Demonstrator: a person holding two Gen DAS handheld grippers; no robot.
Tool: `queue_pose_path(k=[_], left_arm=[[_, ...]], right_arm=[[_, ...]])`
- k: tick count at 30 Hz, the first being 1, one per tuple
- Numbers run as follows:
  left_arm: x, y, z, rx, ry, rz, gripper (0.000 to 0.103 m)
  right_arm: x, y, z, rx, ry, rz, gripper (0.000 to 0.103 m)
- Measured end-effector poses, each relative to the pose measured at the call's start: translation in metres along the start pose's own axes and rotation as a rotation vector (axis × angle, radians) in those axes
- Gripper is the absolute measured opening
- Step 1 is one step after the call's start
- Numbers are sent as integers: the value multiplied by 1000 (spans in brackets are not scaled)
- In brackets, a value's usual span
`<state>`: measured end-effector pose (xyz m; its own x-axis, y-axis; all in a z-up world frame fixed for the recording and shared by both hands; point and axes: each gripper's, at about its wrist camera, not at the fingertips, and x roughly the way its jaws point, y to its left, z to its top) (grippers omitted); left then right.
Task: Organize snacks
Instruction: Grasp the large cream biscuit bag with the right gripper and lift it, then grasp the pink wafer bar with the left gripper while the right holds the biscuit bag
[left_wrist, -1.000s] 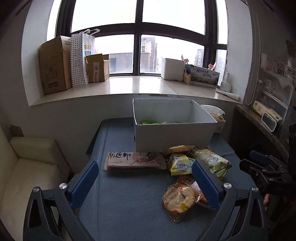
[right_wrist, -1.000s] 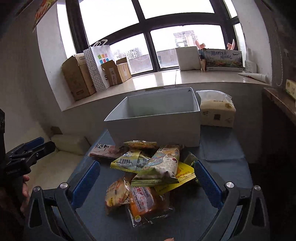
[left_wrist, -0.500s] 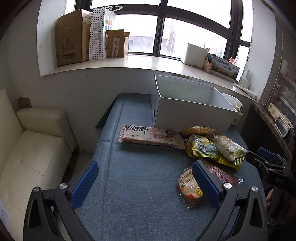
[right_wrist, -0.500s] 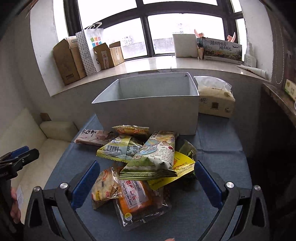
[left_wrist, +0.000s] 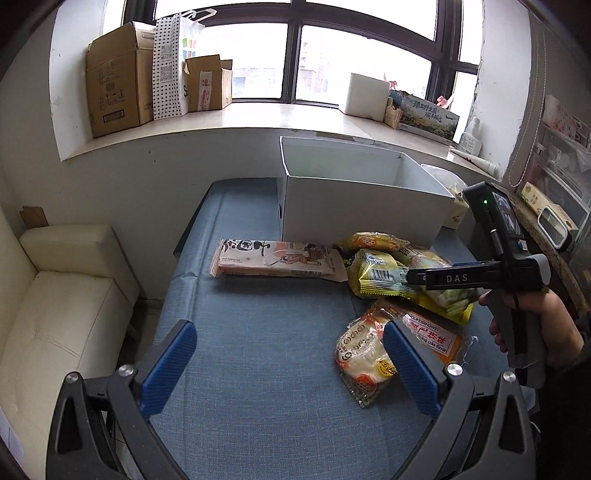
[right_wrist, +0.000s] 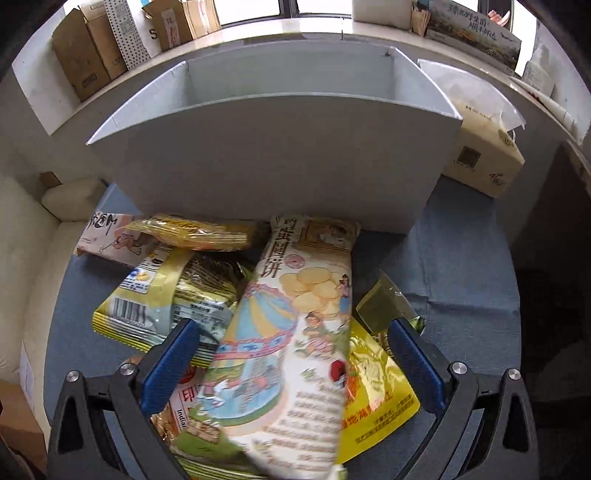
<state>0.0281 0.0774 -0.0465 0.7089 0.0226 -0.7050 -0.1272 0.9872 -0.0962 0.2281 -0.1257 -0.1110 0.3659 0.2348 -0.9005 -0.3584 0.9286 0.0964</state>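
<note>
A pile of snack packets lies on the blue table in front of a white open box (left_wrist: 354, 195). In the right wrist view my right gripper (right_wrist: 291, 354) is open, low over the pile, with a tall colourful cracker bag (right_wrist: 295, 332) between its fingers, which stand apart from the bag. Around it lie a yellow bag (right_wrist: 373, 391), a barcode packet (right_wrist: 162, 302) and a small yellow packet (right_wrist: 192, 232). My left gripper (left_wrist: 290, 365) is open over bare cloth. To its right lies a round cracker packet (left_wrist: 364, 358), and a long pink packet (left_wrist: 277, 258) lies farther ahead.
A hand (left_wrist: 532, 325) holds the right gripper (left_wrist: 476, 277) over the pile. A tissue box (right_wrist: 484, 155) stands right of the white box (right_wrist: 273, 155). Cardboard boxes (left_wrist: 118, 77) sit on the windowsill. A cream sofa (left_wrist: 55, 314) is left of the table.
My right gripper has dropped and moved forward onto the snack pile, so the cracker bag now lies between its fingers. The left gripper's view has swung left, and both stay open.
</note>
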Motion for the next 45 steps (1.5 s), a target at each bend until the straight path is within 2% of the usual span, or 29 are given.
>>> queue_pose_path(k=[2, 4, 5, 6, 7, 8, 12, 18, 22, 29, 35, 38, 42, 45], left_arm=[[2, -2, 0, 5, 9, 3, 103], [3, -3, 0, 5, 14, 8, 103], [4, -4, 0, 5, 13, 9, 103], [4, -5, 1, 6, 13, 9, 103], [4, -6, 1, 9, 14, 9, 103], [4, -7, 1, 11, 14, 13, 103], [4, -10, 2, 27, 14, 10, 103], [8, -11, 6, 58, 15, 13, 103], [10, -11, 9, 112, -3, 6, 103], [32, -6, 23, 241, 13, -81, 103], [71, 6, 44, 283, 58, -122, 103], [100, 8, 51, 390, 89, -125, 103], [152, 9, 57, 542, 197, -156, 103], [181, 11, 61, 624, 245, -162, 103]], right_arm=[[5, -6, -3, 20, 20, 24, 103], [10, -7, -8, 5, 52, 42, 92], [8, -4, -10, -24, 42, 13, 78], [7, -1, -13, -49, 42, -11, 56], [4, -1, -15, -54, 36, -9, 54], [1, -1, -17, -56, 28, -11, 48], [-9, 1, -25, -92, 3, -36, 40], [-43, -1, -44, -114, -74, -31, 39], [-77, -13, -56, -83, -147, -1, 39], [-135, -43, -72, -26, -277, 74, 39], [-148, -41, -92, 24, -350, 130, 39], [-153, -40, -102, 39, -370, 141, 39], [-155, -38, -111, 49, -370, 161, 39], [-154, -37, -116, 51, -366, 154, 39]])
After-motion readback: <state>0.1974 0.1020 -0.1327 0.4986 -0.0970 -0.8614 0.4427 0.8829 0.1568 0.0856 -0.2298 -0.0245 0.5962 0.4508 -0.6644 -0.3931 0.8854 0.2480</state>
